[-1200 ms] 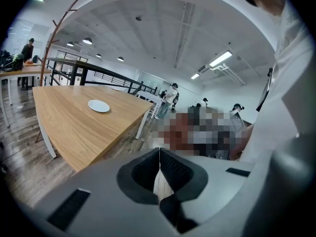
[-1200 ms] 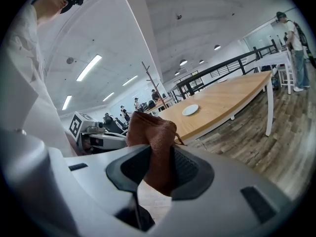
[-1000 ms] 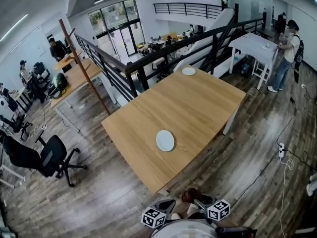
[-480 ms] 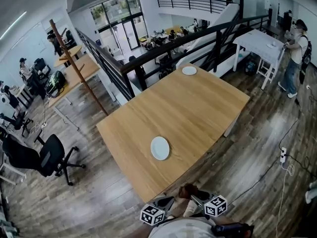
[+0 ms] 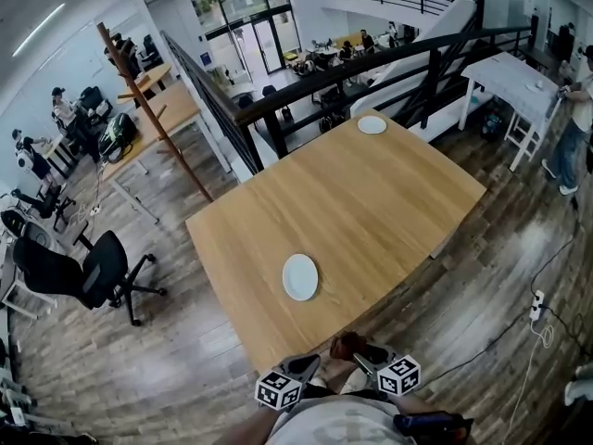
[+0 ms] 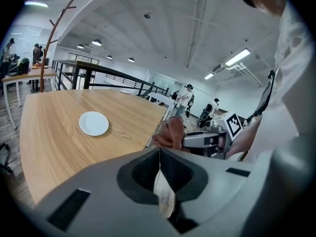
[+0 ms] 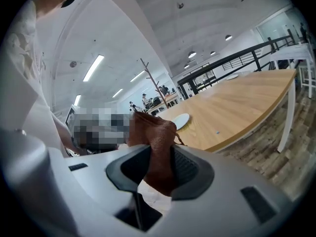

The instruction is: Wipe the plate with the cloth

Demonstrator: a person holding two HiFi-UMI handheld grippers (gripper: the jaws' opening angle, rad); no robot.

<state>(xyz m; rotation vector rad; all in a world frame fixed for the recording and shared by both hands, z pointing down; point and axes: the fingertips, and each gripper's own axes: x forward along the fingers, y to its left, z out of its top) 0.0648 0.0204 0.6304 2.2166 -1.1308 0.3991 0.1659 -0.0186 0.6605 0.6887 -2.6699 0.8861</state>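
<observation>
Right gripper (image 7: 157, 151): jaws clenched on the brown cloth (image 7: 150, 130). The cloth is pinched by its lower part, so a loose wad stands out past the pads. Judged reason: the wad gives a soft wiping face and keeps the hard jaws off the plate.

Left gripper (image 6: 159, 154): jaws pressed together with nothing between them. It is held low beside the right one, close to the person's body. Judged reason: kept free, perhaps to steady the plate once wiping begins.

Plate (image 5: 300, 276): white and round, lying flat on the wooden table (image 5: 389, 202). It sits toward the table's near edge, in front of the person. It is well apart from both grippers, and the cloth does not touch it. Both grippers hang just off that near edge, not over the tabletop.

Stage, judged: approach only, wiping not yet begun. The cloth has to be carried forward over the edge and lowered onto the plate. With nothing bracing it, a light plate may slide on the smooth wood under the first stroke.

Counts:
- plates: 2, the near one and a second plate (image 5: 372, 124) at the far edge of the same table
- cloth: 1
- grippers: 2
- office chair (image 5: 88, 276): 1, black, on the floor left of the table
</observation>
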